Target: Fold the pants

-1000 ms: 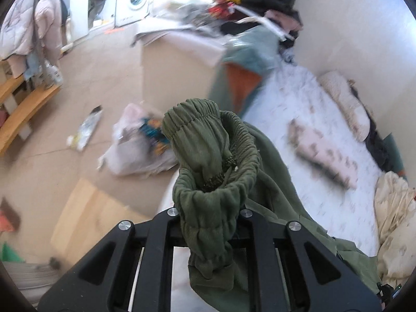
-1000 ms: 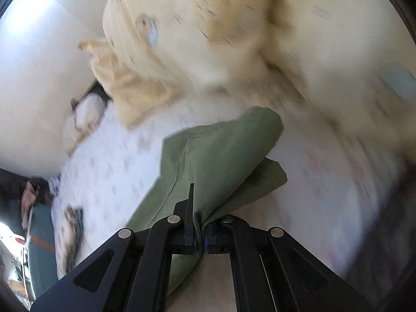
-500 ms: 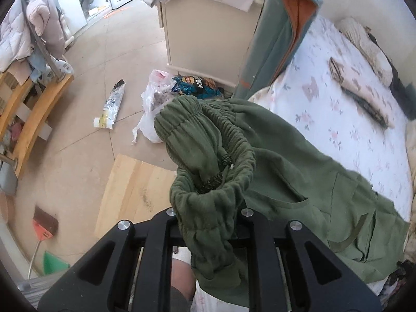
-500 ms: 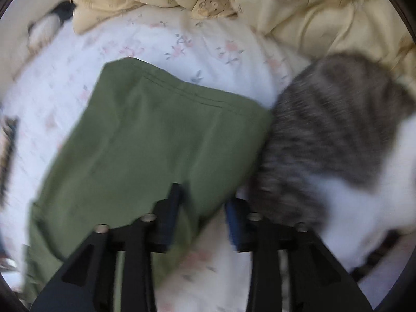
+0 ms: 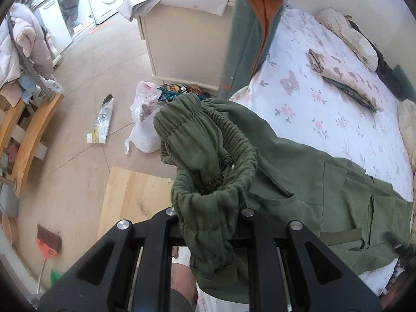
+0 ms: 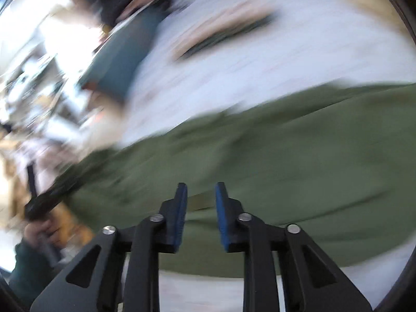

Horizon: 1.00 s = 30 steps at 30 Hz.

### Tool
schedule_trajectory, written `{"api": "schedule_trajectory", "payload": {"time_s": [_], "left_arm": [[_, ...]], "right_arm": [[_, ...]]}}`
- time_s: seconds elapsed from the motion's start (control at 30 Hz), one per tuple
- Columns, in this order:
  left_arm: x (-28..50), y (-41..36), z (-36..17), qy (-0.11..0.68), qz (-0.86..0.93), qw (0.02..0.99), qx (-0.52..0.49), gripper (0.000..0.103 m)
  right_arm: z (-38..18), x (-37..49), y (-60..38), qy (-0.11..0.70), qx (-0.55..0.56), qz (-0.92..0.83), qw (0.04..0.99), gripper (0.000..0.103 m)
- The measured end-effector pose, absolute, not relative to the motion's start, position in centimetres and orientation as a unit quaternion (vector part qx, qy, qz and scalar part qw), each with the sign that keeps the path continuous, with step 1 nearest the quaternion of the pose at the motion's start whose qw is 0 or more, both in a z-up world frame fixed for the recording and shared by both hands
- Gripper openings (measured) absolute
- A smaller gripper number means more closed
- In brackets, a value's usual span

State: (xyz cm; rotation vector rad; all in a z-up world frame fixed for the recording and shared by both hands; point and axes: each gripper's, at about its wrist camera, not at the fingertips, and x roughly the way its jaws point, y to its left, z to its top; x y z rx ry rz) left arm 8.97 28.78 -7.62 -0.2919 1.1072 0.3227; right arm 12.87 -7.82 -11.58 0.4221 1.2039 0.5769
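Observation:
Olive green pants (image 5: 325, 195) lie stretched across the flowered bed sheet (image 5: 312, 96). Their gathered elastic waistband (image 5: 208, 156) stands bunched up at the bed's near edge. My left gripper (image 5: 208, 213) is shut on that waistband, and the cloth hides its fingertips. In the blurred right wrist view, my right gripper (image 6: 200, 192) hovers over the middle of the pants (image 6: 286, 161). Its jaws are closing, the blue pads (image 6: 182, 208) are apart, and nothing is between them. At that view's left edge, a hand (image 6: 41, 231) holds the other gripper.
A cream cabinet (image 5: 187, 44) stands beyond the bed, with a teal and orange garment (image 5: 249, 33) hanging at its corner. On the floor are a plastic bag of snack packets (image 5: 148, 114), a wooden board (image 5: 130, 197) and a broom (image 5: 48, 244). Folded pink cloth (image 5: 343, 78) lies on the bed.
My right gripper let go of the pants' leg end and swept fast across the bed, past a cat, to the pants' middle. The left gripper sank a little and rolled, still holding the waistband.

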Motion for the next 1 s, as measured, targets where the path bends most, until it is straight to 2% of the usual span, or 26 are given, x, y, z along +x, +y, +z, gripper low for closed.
{"api": "schedule_trajectory", "payload": {"time_s": [0.13,0.33,0.43,0.53,0.63,0.67,0.7,0.73,0.77,0.87,1.0], "left_arm": [[8.9,28.2,-7.5,0.520,0.137,0.833,-0.131,0.012],[9.2,25.6,-7.4,0.522,0.088,0.844,-0.089,0.012],[9.4,24.0,-6.6,0.508,0.073,0.856,-0.059,0.012],[9.6,23.3,-6.1,0.502,0.067,0.861,-0.054,0.012],[9.5,22.3,-5.3,0.489,0.061,0.869,-0.047,0.012],[9.4,21.9,-4.9,0.482,0.055,0.873,-0.042,0.012],[9.2,21.2,-4.4,0.473,0.047,0.879,-0.028,0.012],[9.0,20.6,-3.8,0.463,0.042,0.885,-0.011,0.012],[9.0,20.1,-3.3,0.456,0.042,0.889,0.001,0.012],[9.0,16.9,-1.8,0.441,0.038,0.895,0.047,0.012],[10.0,10.1,-0.5,0.440,0.022,0.894,0.087,0.012]], "right_arm": [[-16.3,12.2,2.1,0.591,0.181,0.314,0.721,0.006],[-21.9,11.4,6.3,0.642,0.148,0.283,0.697,0.000],[-21.0,11.5,5.1,0.645,0.151,0.290,0.690,0.000],[-17.7,11.2,2.0,0.617,0.153,0.315,0.704,0.001],[-14.6,10.5,-2.9,0.599,0.160,0.306,0.723,0.007],[-13.2,10.2,-5.4,0.585,0.152,0.297,0.740,0.015],[-12.2,10.0,-7.2,0.578,0.145,0.286,0.751,0.028],[-11.4,9.7,-9.4,0.570,0.144,0.271,0.762,0.060],[-10.5,9.4,-12.3,0.560,0.153,0.251,0.775,0.074],[-9.7,9.5,-18.6,0.552,0.169,0.195,0.793,0.075],[-9.2,9.1,-25.9,0.502,0.211,0.148,0.825,0.075]]}}
